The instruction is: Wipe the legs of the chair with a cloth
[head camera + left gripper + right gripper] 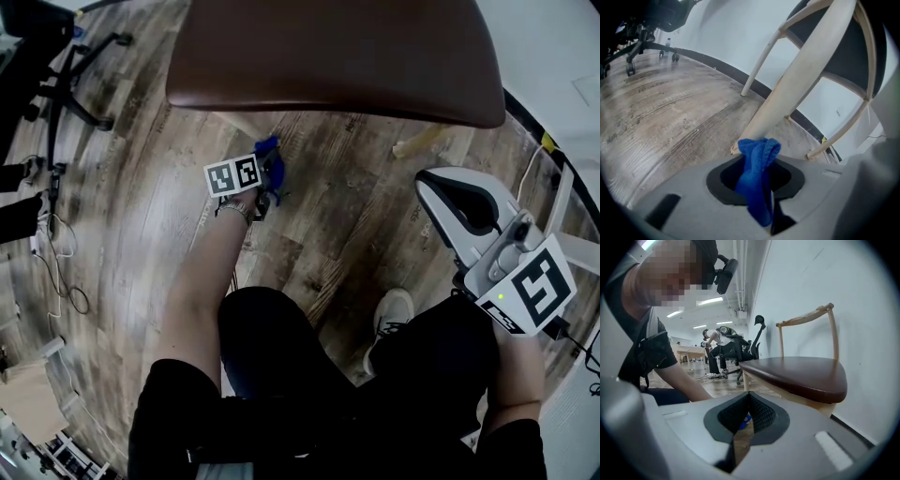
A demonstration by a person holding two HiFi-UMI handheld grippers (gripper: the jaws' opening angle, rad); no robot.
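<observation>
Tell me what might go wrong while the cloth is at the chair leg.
1. The left gripper pinches the blue cloth in a narrow bunch; little sticks out, so its hard jaws may scrape the chair leg.
2. The right gripper hangs clear of the chair, so a firm rub may slide it on the wood floor.

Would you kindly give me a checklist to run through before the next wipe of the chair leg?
1. Blue cloth clamped in the left gripper jaws: ok.
2. Cloth up against the chair leg, near its foot: ok.
3. Right gripper shut, empty, held apart from the chair seat: ok.
4. Far side of this leg clean: cannot tell.
5. Other legs wiped: cannot tell.
</observation>
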